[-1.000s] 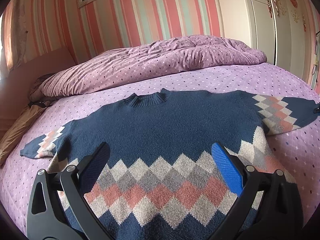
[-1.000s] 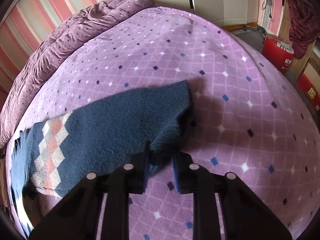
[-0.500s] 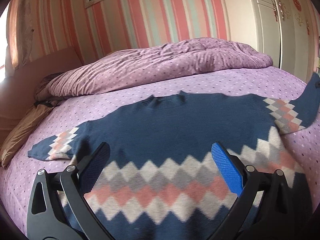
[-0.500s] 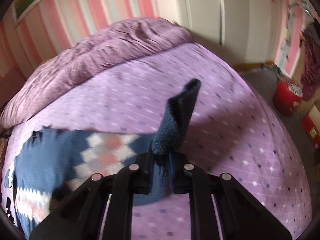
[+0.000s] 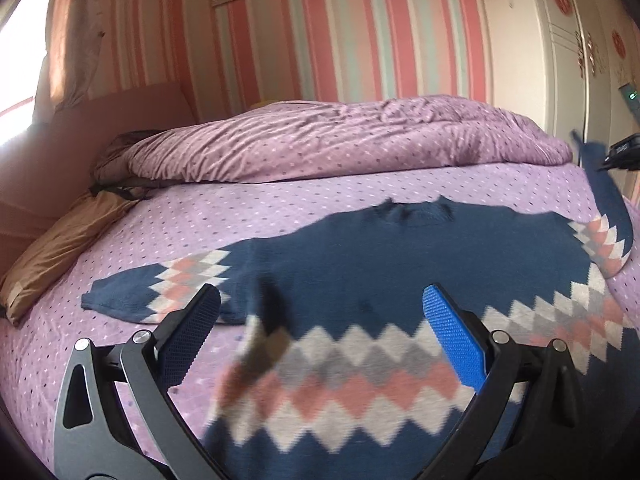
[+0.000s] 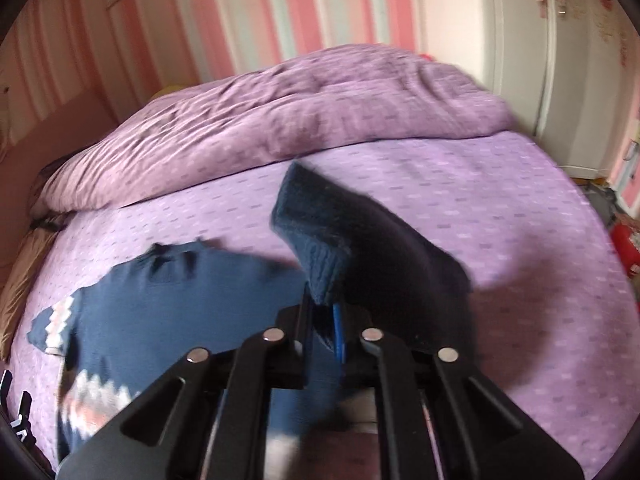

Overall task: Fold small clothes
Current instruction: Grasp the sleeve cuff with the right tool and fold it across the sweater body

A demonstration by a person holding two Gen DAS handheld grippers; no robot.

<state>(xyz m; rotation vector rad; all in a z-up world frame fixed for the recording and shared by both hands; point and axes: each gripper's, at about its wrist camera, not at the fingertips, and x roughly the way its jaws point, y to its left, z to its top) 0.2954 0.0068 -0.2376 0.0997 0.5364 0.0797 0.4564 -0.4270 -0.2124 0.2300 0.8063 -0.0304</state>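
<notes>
Pinching the cuff (image 6: 316,256) of one sleeve, the right tongs (image 6: 324,320) are pressed together on the knit, with the cuff standing up just above their tips at mid-frame. The sweater (image 5: 400,280) lies flat on the bed (image 5: 280,208), collar toward the upper frame and hem toward the lower edge, its sleeves stretching left and right. In the left view that lifted sleeve (image 5: 608,208) rises at the far right edge. The left tongs (image 5: 320,336) are spread wide over the diamond band, holding nothing. I judge the fold turns on carrying the cuff across the body, leftward in frame; the right hand holds it, so the left is free to pin the body.
</notes>
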